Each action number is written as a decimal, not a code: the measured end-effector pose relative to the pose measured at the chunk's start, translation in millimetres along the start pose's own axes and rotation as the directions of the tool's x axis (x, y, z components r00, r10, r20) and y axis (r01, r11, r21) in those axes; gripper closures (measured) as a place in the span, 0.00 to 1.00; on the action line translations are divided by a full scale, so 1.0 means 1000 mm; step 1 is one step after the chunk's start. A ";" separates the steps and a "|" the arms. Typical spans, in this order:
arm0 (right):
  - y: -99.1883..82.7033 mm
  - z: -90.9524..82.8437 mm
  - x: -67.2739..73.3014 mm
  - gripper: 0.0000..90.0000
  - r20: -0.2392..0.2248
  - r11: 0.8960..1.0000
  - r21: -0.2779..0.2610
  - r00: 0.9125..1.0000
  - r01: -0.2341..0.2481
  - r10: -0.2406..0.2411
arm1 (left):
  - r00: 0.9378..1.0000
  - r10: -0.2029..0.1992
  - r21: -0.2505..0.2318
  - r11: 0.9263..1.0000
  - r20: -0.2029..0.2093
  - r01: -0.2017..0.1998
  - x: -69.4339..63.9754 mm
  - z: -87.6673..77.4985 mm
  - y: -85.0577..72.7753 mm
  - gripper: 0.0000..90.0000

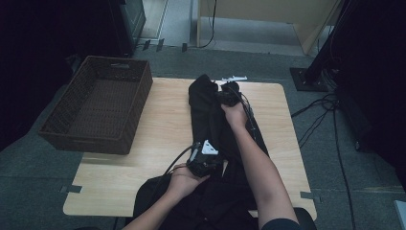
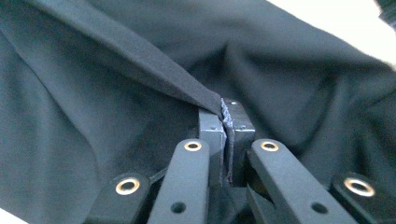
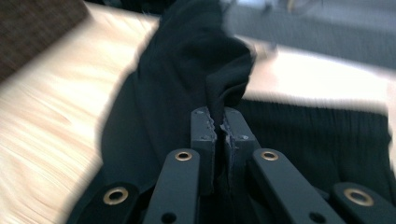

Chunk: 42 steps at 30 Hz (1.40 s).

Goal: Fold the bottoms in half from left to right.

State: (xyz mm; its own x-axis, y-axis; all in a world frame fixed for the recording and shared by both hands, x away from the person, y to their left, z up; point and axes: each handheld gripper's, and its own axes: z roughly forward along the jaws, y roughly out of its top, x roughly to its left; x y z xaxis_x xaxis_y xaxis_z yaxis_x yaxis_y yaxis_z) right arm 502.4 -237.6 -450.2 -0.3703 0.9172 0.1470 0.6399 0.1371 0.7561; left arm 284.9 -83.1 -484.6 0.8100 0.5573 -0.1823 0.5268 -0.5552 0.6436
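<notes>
Black garment, soft, pinched at two points on the wooden surface.

Item: black garment [image 1: 210,124], lying along the middle of the surface [image 1: 158,115], its near end draping off the front edge; limp and light, it will sag and slip, so keep your holds on folded edges. Wicker basket [image 1: 95,105]: left, overhanging the surface's edge, well apart. Your right gripper [image 3: 219,123] is clamped on a far fold, your left gripper [image 2: 225,116] on a near hem. White object [image 1: 233,78]: at the far edge, just beyond the cloth, liable to snag.
</notes>
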 end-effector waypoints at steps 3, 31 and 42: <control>-0.020 0.012 -0.008 0.94 0.033 0.998 0.064 0.999 -0.005 0.003 | 0.999 0.014 0.060 0.998 -0.035 -0.012 0.006 0.011 -0.010 0.98; -0.015 0.100 0.115 0.93 0.038 0.997 0.074 0.999 0.028 -0.031 | 0.927 -0.141 0.064 0.983 -0.347 0.174 0.124 -0.106 -0.100 0.98; 0.011 0.076 0.096 0.94 -0.106 1.000 0.025 0.994 0.007 -0.005 | 0.955 -0.204 -0.085 0.978 -0.214 0.190 0.100 -0.135 -0.067 0.99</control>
State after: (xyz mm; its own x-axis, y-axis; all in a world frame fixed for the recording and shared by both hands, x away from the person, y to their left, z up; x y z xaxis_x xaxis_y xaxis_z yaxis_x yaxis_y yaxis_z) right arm 524.5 -119.4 -476.3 -0.4424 0.8719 0.2100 0.6538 0.1533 0.7409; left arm 296.4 92.8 -445.7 0.6113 0.7776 -0.1470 0.6472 -0.3844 0.6583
